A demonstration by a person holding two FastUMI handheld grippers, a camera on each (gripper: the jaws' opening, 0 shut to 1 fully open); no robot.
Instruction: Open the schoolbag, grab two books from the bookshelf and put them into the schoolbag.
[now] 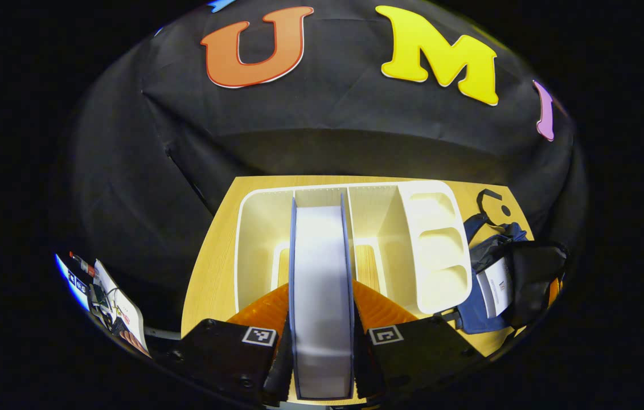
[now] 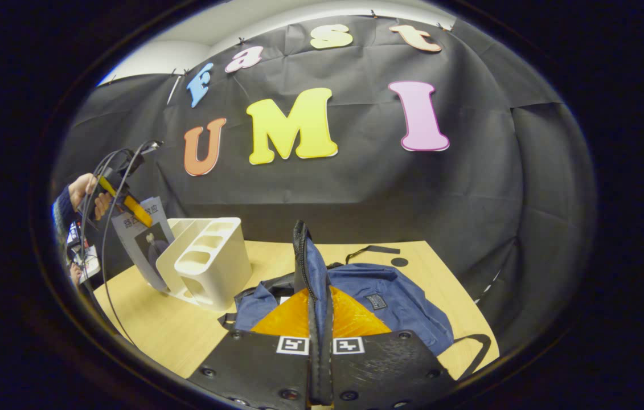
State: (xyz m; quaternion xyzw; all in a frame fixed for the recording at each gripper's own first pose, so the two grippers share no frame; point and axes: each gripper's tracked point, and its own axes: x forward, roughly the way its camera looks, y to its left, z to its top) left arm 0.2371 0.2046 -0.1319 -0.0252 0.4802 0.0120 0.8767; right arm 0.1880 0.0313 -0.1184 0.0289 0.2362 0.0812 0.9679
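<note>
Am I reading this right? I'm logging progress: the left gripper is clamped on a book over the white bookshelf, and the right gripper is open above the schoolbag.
Not quite: the right gripper is shut on the schoolbag's edge, as the right gripper view shows. The left gripper does clamp a book over the white bookshelf.

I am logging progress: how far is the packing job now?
Schoolbag looks open; the right gripper holds its edge up. The left gripper grips a book above the bookshelf. That book must go in; whether one is inside, I cannot tell.
</note>
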